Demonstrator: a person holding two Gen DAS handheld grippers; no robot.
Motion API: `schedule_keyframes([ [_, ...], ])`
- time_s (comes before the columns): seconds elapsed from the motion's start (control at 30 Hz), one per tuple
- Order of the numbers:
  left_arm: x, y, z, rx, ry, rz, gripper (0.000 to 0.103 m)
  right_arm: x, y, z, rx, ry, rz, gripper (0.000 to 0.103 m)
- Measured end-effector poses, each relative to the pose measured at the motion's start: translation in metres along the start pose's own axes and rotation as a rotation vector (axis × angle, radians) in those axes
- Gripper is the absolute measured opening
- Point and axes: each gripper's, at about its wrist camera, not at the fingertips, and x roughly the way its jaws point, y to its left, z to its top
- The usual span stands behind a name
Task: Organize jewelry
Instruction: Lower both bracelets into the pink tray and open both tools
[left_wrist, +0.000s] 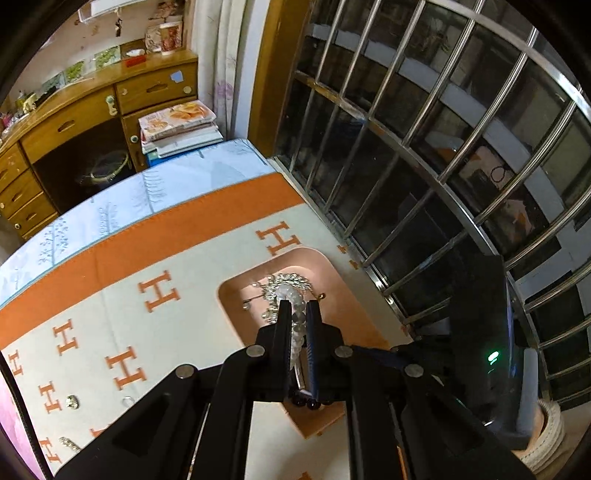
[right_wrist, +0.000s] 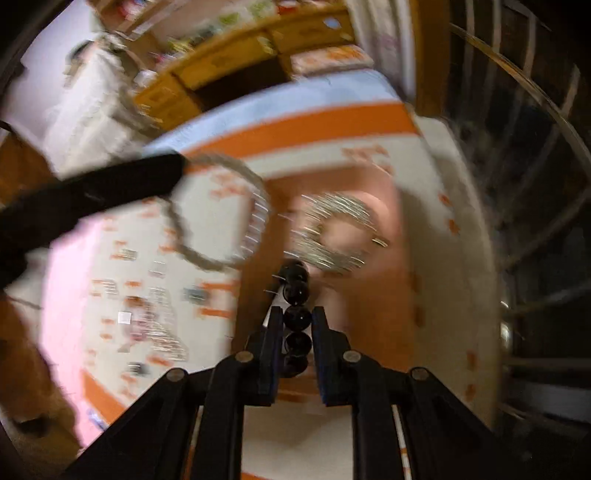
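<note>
My left gripper (left_wrist: 297, 306) is shut on a white bead bracelet (left_wrist: 298, 295), whose strand runs up between the fingers. It hangs above a pink tray (left_wrist: 354, 295) that holds a heap of silver jewelry (left_wrist: 286, 282). A few dark beads (left_wrist: 306, 403) show under the fingers. The right wrist view is blurred. In it my right gripper (right_wrist: 297, 314) is shut on a black bead bracelet (right_wrist: 296, 291), over the near edge of the pink tray (right_wrist: 384, 295) with the silver jewelry (right_wrist: 332, 229). To its left, the left gripper (right_wrist: 179, 170) carries the pale bracelet as a loop (right_wrist: 221, 254).
A cream cloth with orange H marks (left_wrist: 159, 291) covers the surface; small loose pieces (left_wrist: 72, 401) lie on it at the lower left. A barred window (left_wrist: 443, 147) runs along the right side. A wooden cabinet (left_wrist: 92, 110) and stacked magazines (left_wrist: 181, 125) stand behind.
</note>
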Motion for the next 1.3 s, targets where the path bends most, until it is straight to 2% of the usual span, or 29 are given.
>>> schedule_keyframes([
  [0.03,0.005,-0.001,0.000,0.000,0.008,-0.004,0.005,0.002,-0.003,-0.002,-0.003,-0.003,-0.026,0.016],
  [0.2,0.031,-0.003,0.002,-0.012,0.028,-0.013,0.005,-0.007,-0.007,-0.010,-0.008,-0.046,-0.019,0.018],
  [0.27,0.040,-0.002,0.001,-0.008,0.032,-0.011,0.005,-0.013,-0.006,-0.013,-0.020,-0.073,-0.038,0.028],
  [0.33,0.047,-0.002,-0.001,0.006,0.027,0.015,0.008,-0.016,-0.006,-0.012,-0.027,-0.089,-0.039,0.032],
  [0.37,0.051,0.000,-0.003,0.013,0.027,0.040,0.011,-0.018,-0.005,-0.013,-0.029,-0.094,-0.036,0.032],
  [0.43,0.056,0.003,-0.007,0.018,0.030,0.072,0.033,-0.020,-0.005,-0.012,-0.030,-0.100,-0.031,0.032],
  [0.5,0.056,0.007,-0.010,0.014,0.026,0.083,0.048,-0.022,-0.004,-0.013,-0.034,-0.109,-0.035,0.032],
  [0.67,0.039,0.009,-0.022,-0.001,-0.028,0.115,0.058,-0.023,0.001,-0.015,-0.032,-0.126,-0.040,0.032],
  [0.73,0.029,0.007,-0.029,-0.004,-0.064,0.137,0.069,-0.025,0.003,-0.016,-0.037,-0.137,-0.035,0.032],
  [0.9,0.003,0.007,-0.047,-0.029,-0.130,0.172,0.071,-0.034,0.008,-0.024,-0.033,-0.170,-0.021,0.032],
  [1.1,-0.033,0.021,-0.074,-0.096,-0.200,0.225,0.080,-0.041,0.012,-0.034,-0.019,-0.172,-0.013,0.032],
  [1.23,-0.053,0.034,-0.091,-0.139,-0.226,0.253,0.082,-0.046,0.013,-0.040,-0.004,-0.183,-0.017,0.032],
  [1.3,-0.061,0.039,-0.100,-0.159,-0.234,0.268,0.086,-0.049,0.015,-0.044,0.002,-0.191,-0.012,0.032],
])
